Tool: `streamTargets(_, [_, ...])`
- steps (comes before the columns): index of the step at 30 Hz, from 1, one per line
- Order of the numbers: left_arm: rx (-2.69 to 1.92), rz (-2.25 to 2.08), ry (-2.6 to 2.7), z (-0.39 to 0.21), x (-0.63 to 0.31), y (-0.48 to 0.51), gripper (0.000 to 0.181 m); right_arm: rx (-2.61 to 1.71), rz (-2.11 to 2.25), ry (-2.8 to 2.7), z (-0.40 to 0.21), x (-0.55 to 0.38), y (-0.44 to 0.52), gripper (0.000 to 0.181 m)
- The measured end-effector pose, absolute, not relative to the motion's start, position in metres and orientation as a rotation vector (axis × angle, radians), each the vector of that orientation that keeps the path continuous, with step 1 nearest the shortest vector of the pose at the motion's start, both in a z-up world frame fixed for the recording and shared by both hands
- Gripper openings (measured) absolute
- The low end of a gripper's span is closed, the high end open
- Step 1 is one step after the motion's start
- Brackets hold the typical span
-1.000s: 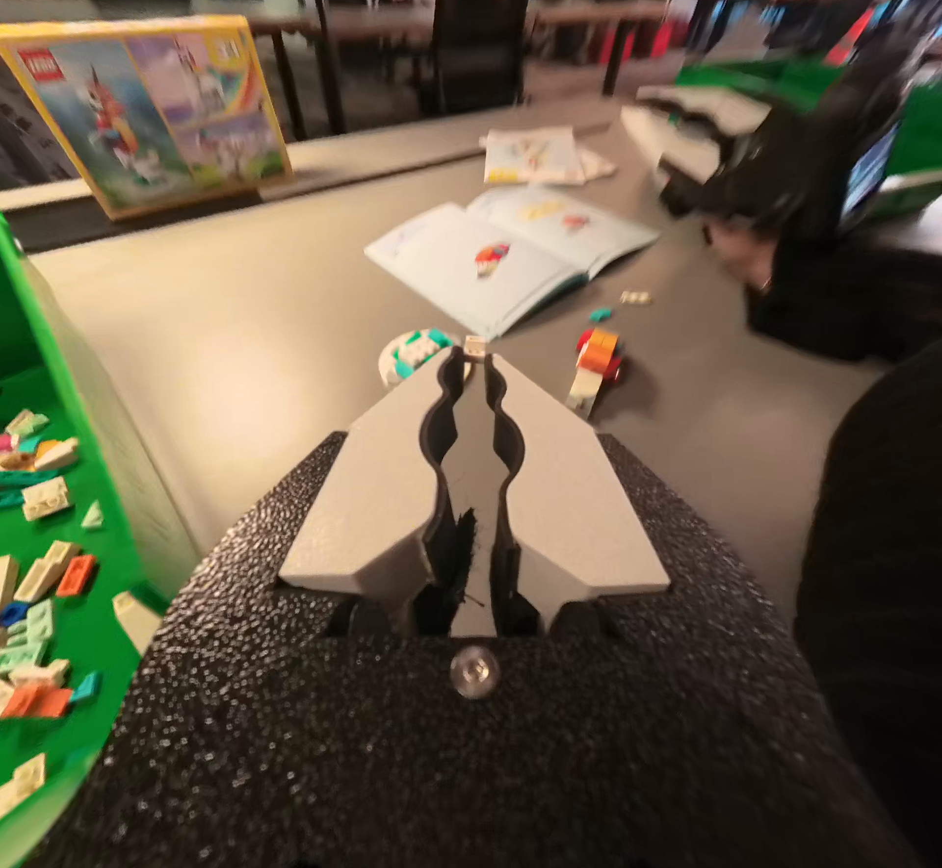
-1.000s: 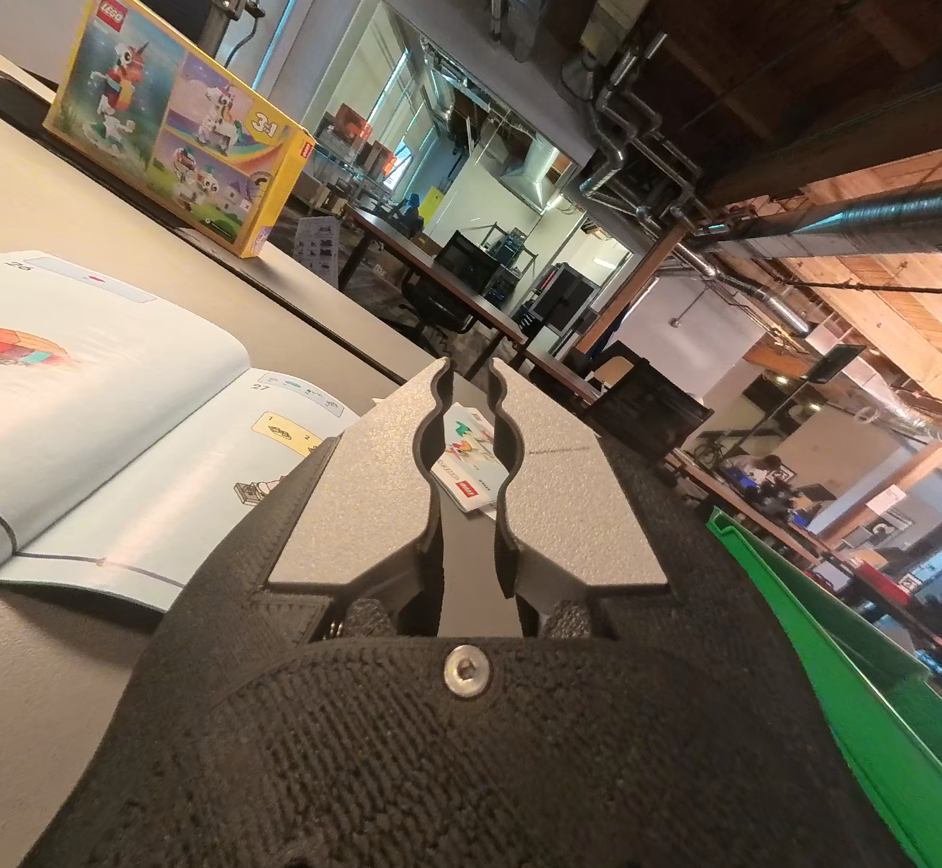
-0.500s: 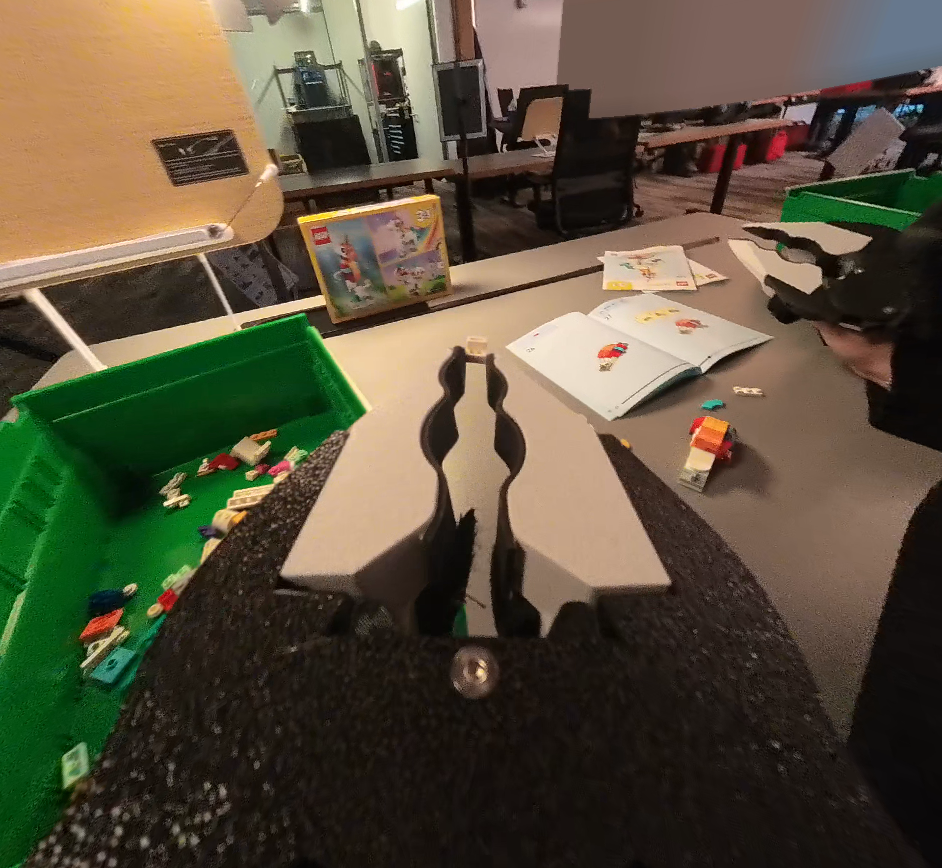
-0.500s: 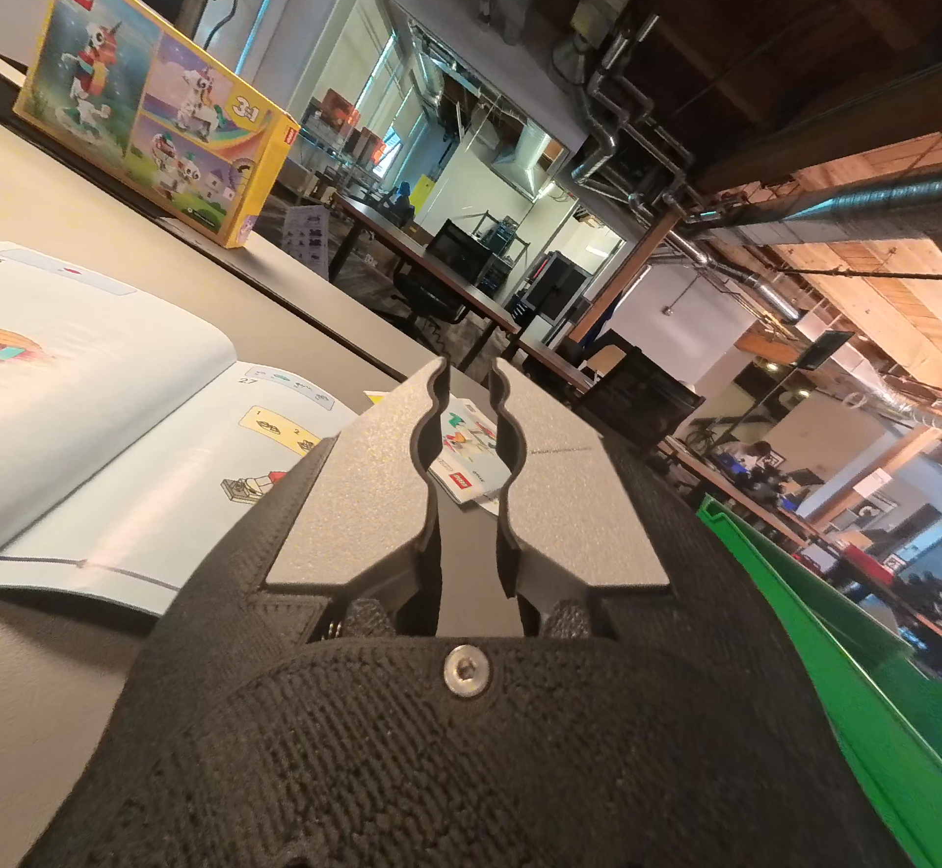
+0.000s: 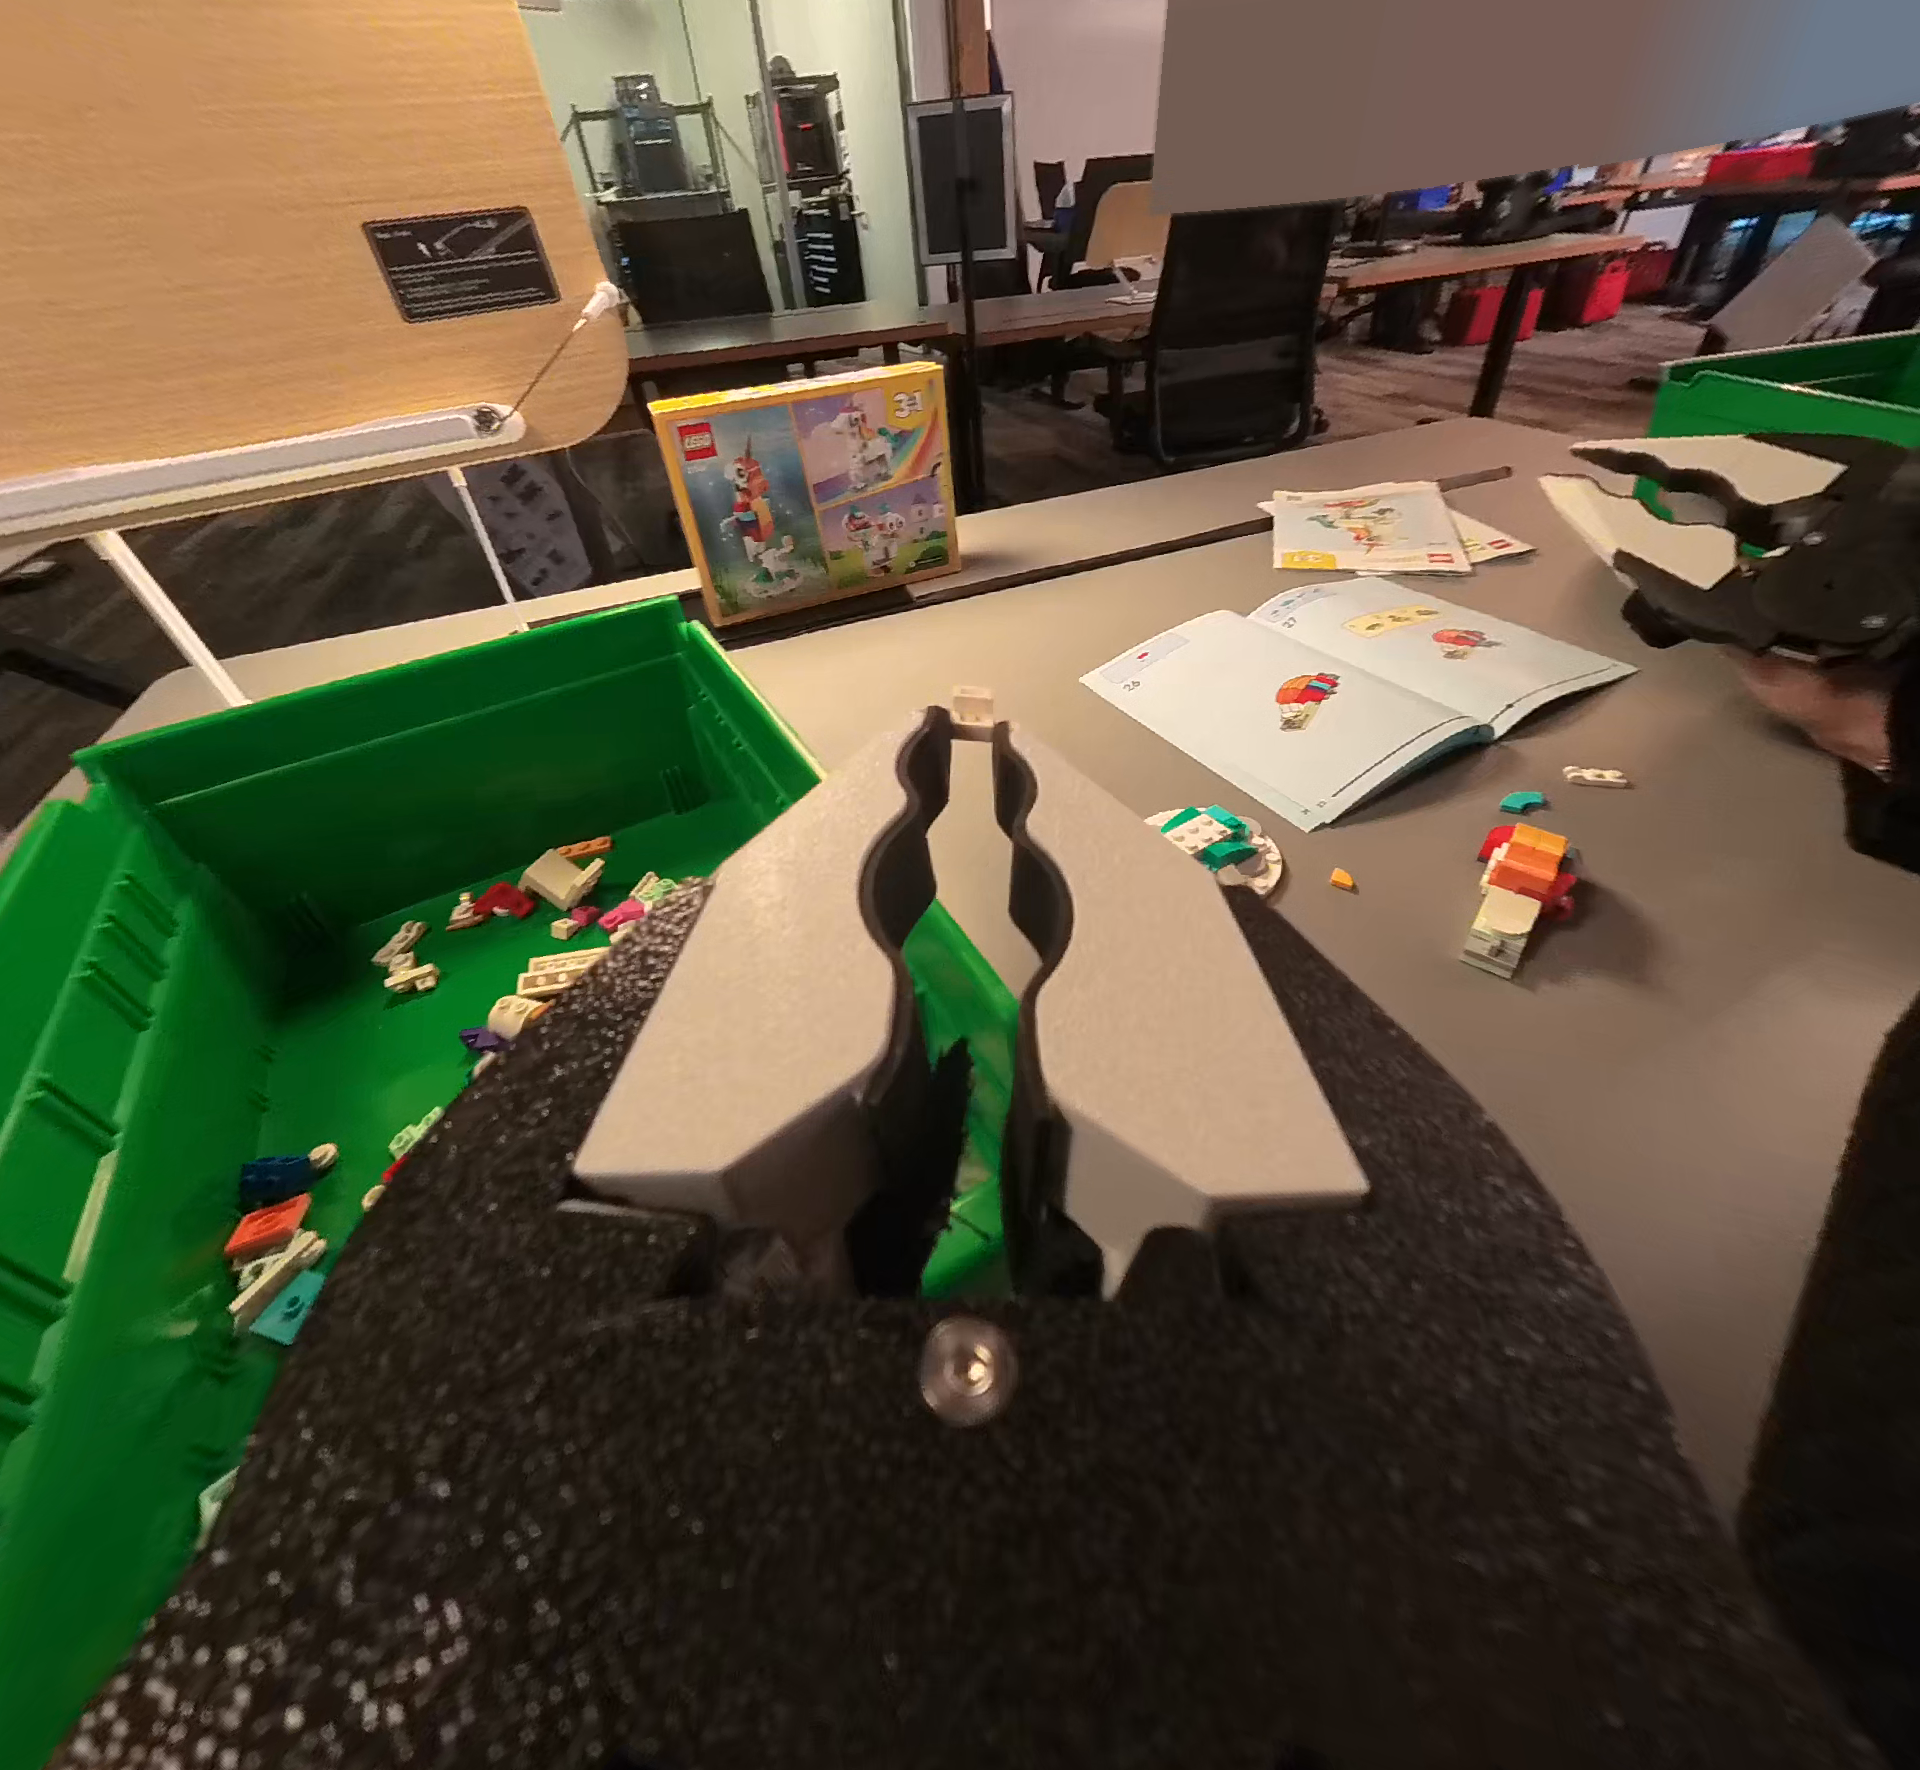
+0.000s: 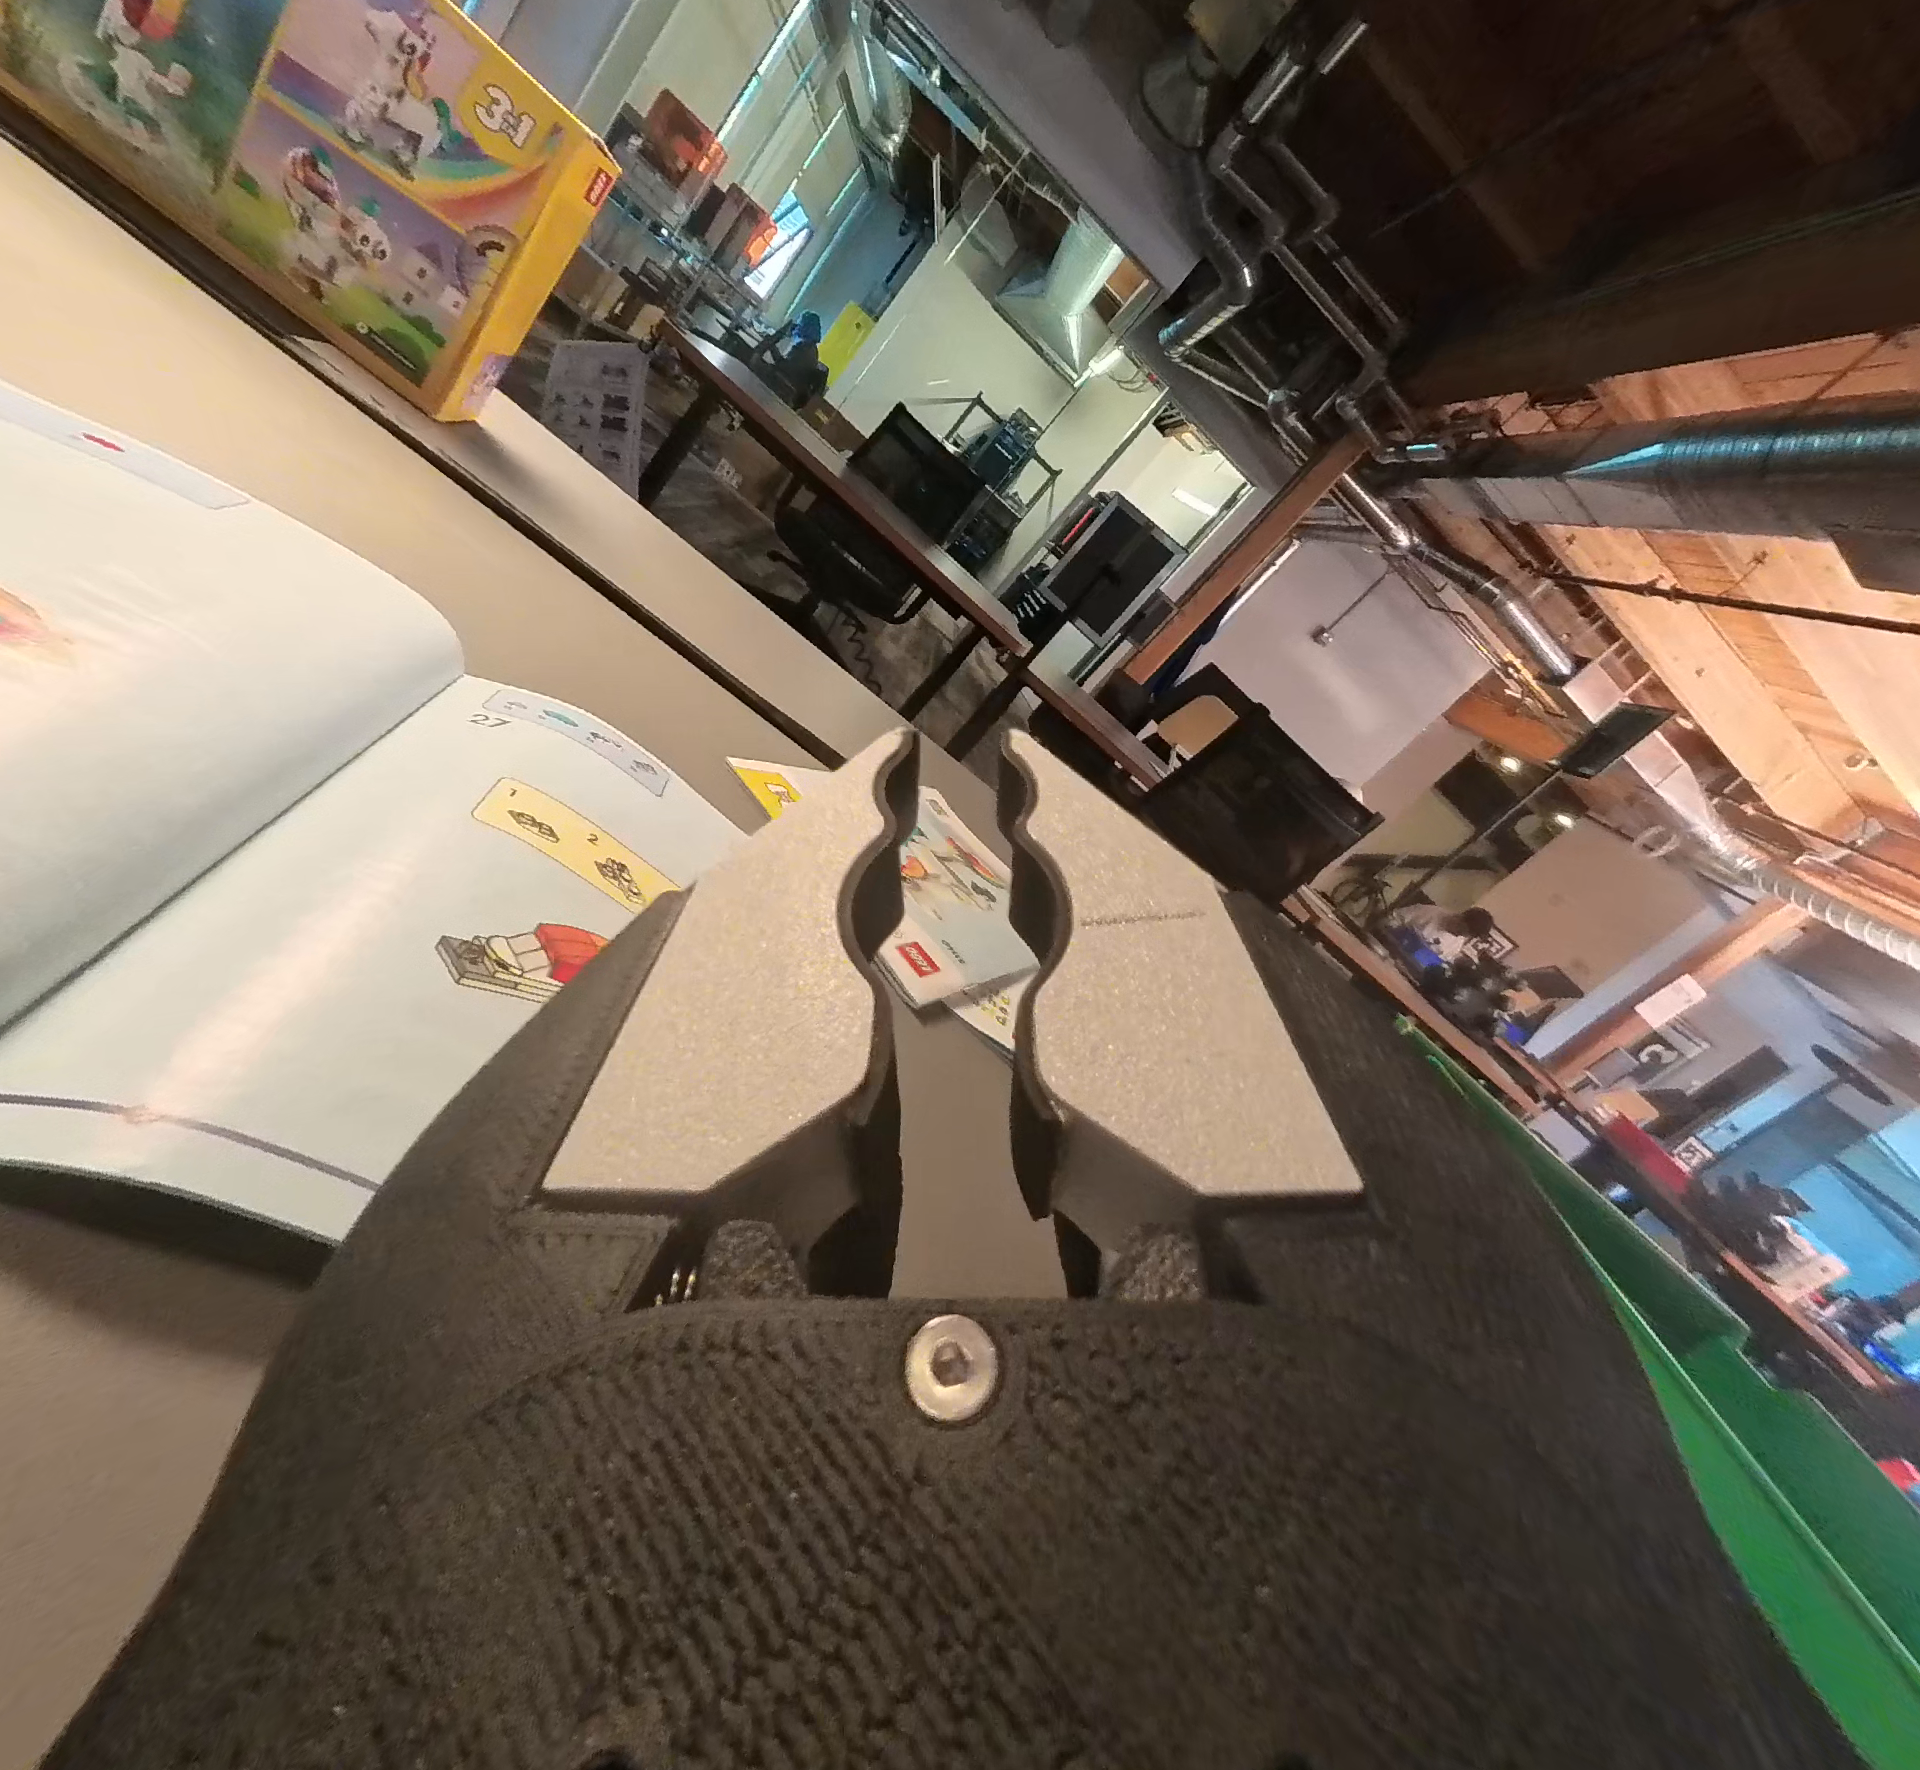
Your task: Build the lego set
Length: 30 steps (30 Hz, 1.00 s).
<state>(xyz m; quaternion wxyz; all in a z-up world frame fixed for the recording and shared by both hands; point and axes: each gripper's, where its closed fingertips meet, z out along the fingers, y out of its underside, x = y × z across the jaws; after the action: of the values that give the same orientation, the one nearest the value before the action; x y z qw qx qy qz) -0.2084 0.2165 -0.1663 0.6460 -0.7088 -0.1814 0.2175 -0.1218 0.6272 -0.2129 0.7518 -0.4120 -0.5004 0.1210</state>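
Note:
My left gripper (image 5: pixel 974 733) is shut on a small white brick (image 5: pixel 974 708) at its fingertips, held in the air above the near corner of the green bin (image 5: pixel 416 681). On the grey table (image 5: pixel 1455 1149) lie a round white and teal build (image 5: pixel 1216 842) and an orange, red and white build (image 5: pixel 1517 889). My right gripper (image 6: pixel 958 749) is slightly open and empty, low over the table by the open instruction booklet (image 6: pixel 208 785). The right gripper also shows in the left wrist view (image 5: pixel 1558 466) at the far right.
The green bin holds several loose bricks (image 5: pixel 540 920). The set's box (image 5: pixel 810 489) stands at the table's back edge. Closed booklets (image 5: pixel 1371 525) lie behind the open booklet (image 5: pixel 1351 681). A second green bin (image 5: pixel 1766 380) stands at the right. Small loose pieces (image 5: pixel 1522 801) lie near the builds. Left tips to right tips: about 45 centimetres.
My left gripper has risen and pulled back to the left with the white brick, from just above the round build to over the green bin's corner. The right gripper has shifted slightly.

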Motion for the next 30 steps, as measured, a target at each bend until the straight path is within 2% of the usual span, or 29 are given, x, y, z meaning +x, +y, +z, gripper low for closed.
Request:
streamTargets(18, [-1.619, 0.495, -0.416, -0.174, -0.202, 0.217, 0.005, -0.904, 0.279, -1.1, -0.215, -0.122, 0.626, 0.012])
streamTargets(30, [-1.638, 0.696, -0.545, -0.179, -0.241, 0.161, 0.005, -0.905, 0.253, -1.12, -0.218, -0.124, 0.627, 0.012])
